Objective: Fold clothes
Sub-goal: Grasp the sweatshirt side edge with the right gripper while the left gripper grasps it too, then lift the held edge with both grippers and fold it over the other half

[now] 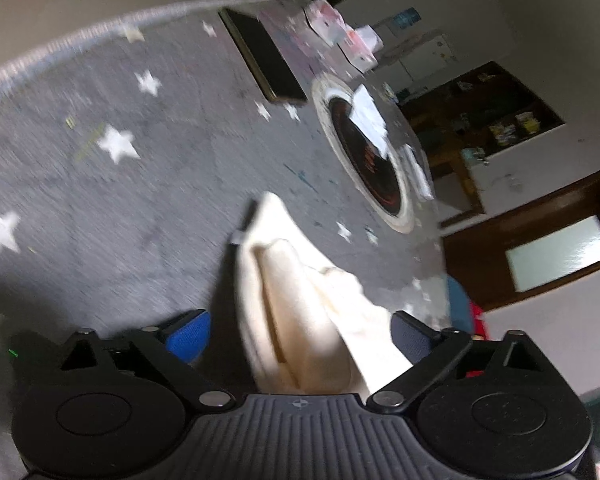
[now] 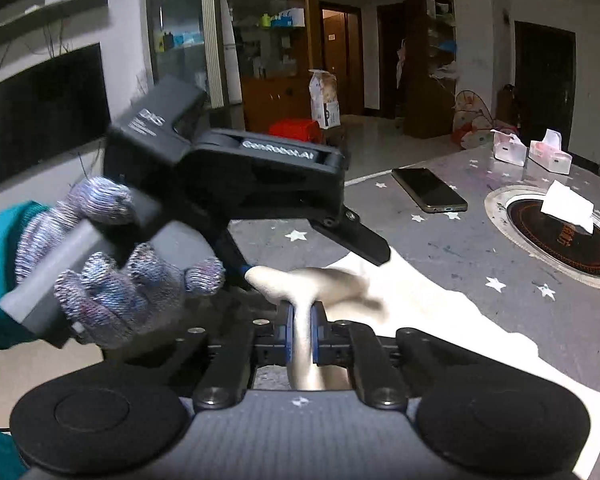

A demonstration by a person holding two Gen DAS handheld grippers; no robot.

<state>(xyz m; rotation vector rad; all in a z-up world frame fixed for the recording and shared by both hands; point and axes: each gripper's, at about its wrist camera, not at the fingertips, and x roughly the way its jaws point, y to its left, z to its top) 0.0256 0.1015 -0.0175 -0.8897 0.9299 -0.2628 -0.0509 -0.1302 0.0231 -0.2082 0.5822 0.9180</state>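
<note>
A cream cloth (image 1: 292,280) lies on the grey star-patterned table (image 1: 100,200), one bunched end rising toward the camera. My left gripper (image 1: 300,320) stands open, its blue pads wide apart on either side of that bunched end; the left pad is clear of it, the right one is close beside it. In the right wrist view my right gripper (image 2: 302,320) is shut on an upright fold of the same cloth (image 2: 440,320), whose flat part spreads to the right. A gloved hand (image 2: 112,280) holds the left tool just above and behind that fold.
A dark phone (image 2: 430,194) lies farther back on the table. A round black hob (image 2: 560,236) set into the tabletop has a white paper (image 2: 568,206) on it. Pink tissue packs (image 2: 548,156) stand near the far edge.
</note>
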